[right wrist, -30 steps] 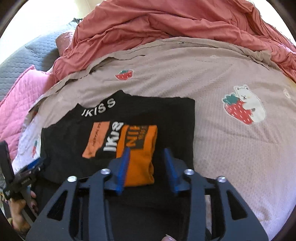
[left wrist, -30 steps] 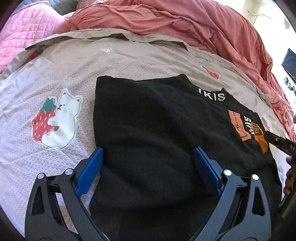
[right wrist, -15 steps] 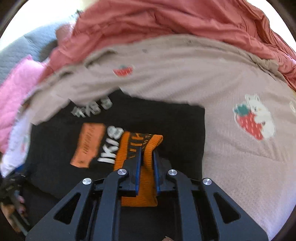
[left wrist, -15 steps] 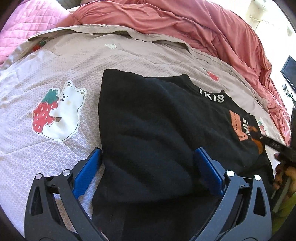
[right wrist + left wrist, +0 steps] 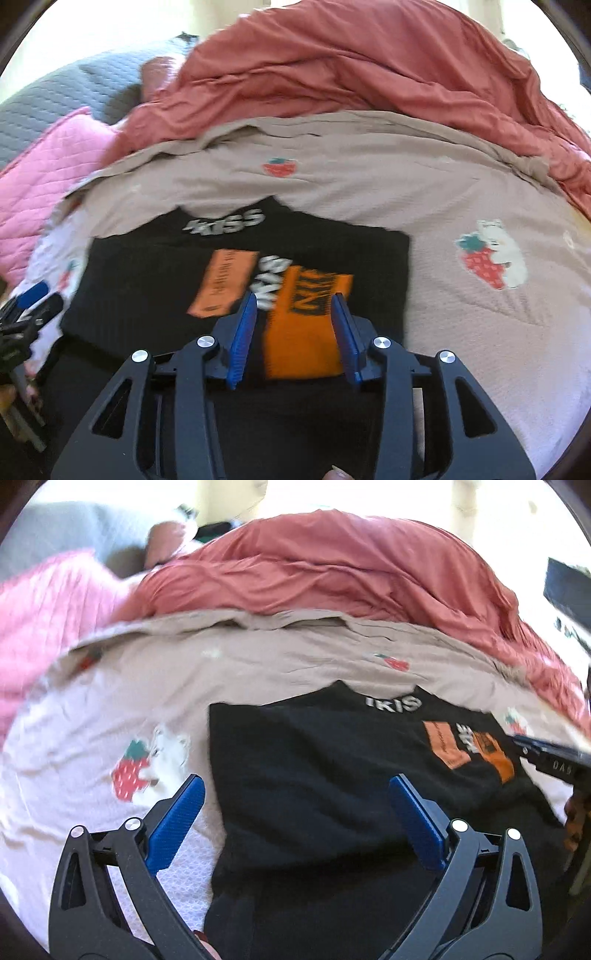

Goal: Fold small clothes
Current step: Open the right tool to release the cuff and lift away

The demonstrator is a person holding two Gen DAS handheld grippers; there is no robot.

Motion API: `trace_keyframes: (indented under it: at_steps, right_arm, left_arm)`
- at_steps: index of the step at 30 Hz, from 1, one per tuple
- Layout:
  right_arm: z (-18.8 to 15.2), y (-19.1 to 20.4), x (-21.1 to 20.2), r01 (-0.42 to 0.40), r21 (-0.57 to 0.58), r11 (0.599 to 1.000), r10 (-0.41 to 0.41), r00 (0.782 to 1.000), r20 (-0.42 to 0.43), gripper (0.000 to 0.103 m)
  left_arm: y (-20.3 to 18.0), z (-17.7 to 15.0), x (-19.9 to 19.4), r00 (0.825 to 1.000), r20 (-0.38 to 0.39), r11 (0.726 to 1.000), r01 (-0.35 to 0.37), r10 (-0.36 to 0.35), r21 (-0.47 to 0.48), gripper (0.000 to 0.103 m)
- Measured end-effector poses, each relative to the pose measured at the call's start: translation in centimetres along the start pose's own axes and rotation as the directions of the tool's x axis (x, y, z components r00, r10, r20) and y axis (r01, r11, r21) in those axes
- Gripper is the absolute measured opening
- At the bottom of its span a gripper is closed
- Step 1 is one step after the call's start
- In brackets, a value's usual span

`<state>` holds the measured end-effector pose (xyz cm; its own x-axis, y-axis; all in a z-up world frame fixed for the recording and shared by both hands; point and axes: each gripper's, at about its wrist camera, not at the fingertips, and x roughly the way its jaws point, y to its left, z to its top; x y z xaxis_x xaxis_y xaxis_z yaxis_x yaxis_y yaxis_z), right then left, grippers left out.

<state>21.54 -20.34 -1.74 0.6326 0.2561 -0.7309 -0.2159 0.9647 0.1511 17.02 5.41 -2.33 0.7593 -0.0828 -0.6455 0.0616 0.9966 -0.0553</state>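
A black sweater (image 5: 314,775) with white lettering at the collar and orange patches lies partly folded on a beige bed sheet (image 5: 258,657). It also shows in the right wrist view (image 5: 155,280). My left gripper (image 5: 295,797) is wide open above the sweater's left edge, holding nothing. My right gripper (image 5: 295,314) is open, its blue pads either side of the folded orange cuff (image 5: 303,332) lying on the sweater. The right gripper shows at the right edge of the left wrist view (image 5: 546,757).
A red duvet (image 5: 351,572) is bunched along the far side of the bed. A pink quilt (image 5: 44,609) and a grey pillow (image 5: 66,96) lie at the far left. Strawberry and bear prints (image 5: 491,258) mark the sheet.
My right gripper closed on the orange cuff half a second ago and has now opened again. Both grippers have lifted and pulled back a little; the views show more of the bed.
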Motion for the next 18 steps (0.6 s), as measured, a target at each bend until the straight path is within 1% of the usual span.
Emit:
trace_keyframes:
  at_steps: [2,4,6,8,10,12,18]
  right_arm:
    - [-0.4,1.0,0.2,-0.020,-0.029,0.999,0.019,1.000,-0.017,0.041]
    - [-0.9,1.8,0.8,-0.031,-0.048,0.998,0.029,0.999,-0.040,0.041]
    - [-1.3,2.2,1.6,-0.031,-0.052,0.998,0.027,0.997,-0.078,0.041]
    - [-1.9,2.0,2.5,-0.008,-0.051,0.999,0.002,0.993,-0.120,0.041]
    - [-2.2,1.6,2.8,-0.020,-0.032,0.999,0.016,0.992,-0.127,0.041]
    - [-2.2,1.4,2.8,-0.030,-0.014,0.999,0.028,0.991,-0.127,0.041]
    - [-2.4,1.4,2.6,-0.028,-0.009,1.000,0.027,0.992,-0.123,0.042]
  left_arm:
    - [-0.9,-0.4,0.7,0.999,-0.032,0.999,0.026,-0.025,0.034,0.093]
    - [-1.4,-0.7,1.7,0.995,-0.081,0.997,0.056,-0.052,0.052,0.093]
    - [-1.4,-1.2,2.6,0.990,-0.131,0.997,0.057,-0.049,0.060,0.093]
    - [-1.0,-1.7,3.3,0.984,-0.172,0.998,0.050,-0.041,0.044,0.093]
    - [0.0,-1.9,4.0,0.975,-0.209,0.997,0.079,-0.078,-0.003,0.093]
    - [0.3,-1.9,4.1,0.973,-0.211,0.996,0.091,-0.094,-0.026,0.093]
    - [0.2,-2.0,3.8,0.976,-0.202,0.996,0.084,-0.087,-0.024,0.093]
